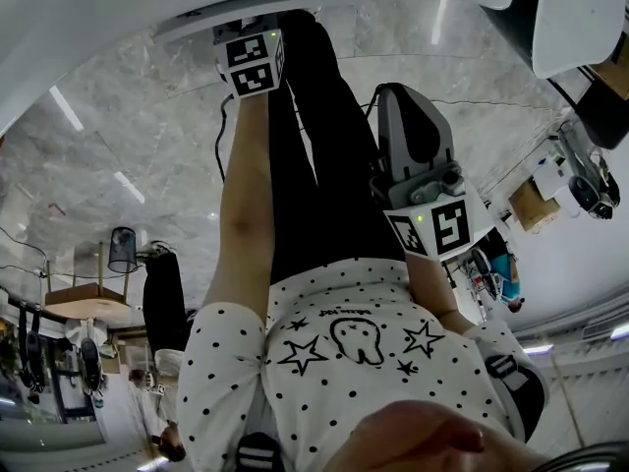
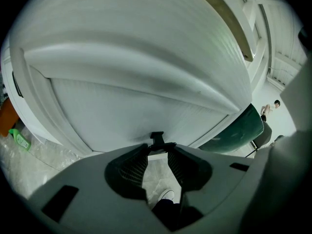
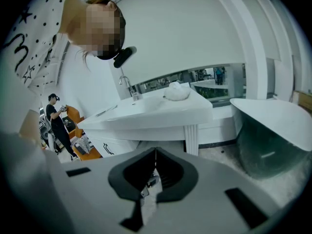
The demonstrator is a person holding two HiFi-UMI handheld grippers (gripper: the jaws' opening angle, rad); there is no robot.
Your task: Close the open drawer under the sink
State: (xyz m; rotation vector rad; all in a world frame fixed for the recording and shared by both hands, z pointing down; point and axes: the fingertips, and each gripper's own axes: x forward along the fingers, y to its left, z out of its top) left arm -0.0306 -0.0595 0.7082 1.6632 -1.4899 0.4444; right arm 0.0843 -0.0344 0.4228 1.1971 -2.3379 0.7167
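Observation:
The white drawer front [image 2: 146, 96] fills the left gripper view, with a raised ledge running across it. My left gripper [image 2: 157, 152] is open right up against its lower panel; only floor and a shoe show between the jaws. I cannot tell whether the tips touch the panel. In the head view the left gripper [image 1: 254, 37] reaches out to the white cabinet edge [image 1: 118, 18] at the top. My right gripper [image 3: 154, 155] is shut with nothing in it, held back beside the person's leg, seen as the grey right gripper [image 1: 405, 106] in the head view.
The right gripper view shows a white sink counter [image 3: 146, 113] with a faucet [image 3: 127, 87], a bathtub [image 3: 273, 130] at the right and a person [image 3: 57, 123] standing far left. The floor [image 1: 128, 146] is grey marble. A green bottle [image 2: 19, 139] lies left of the cabinet.

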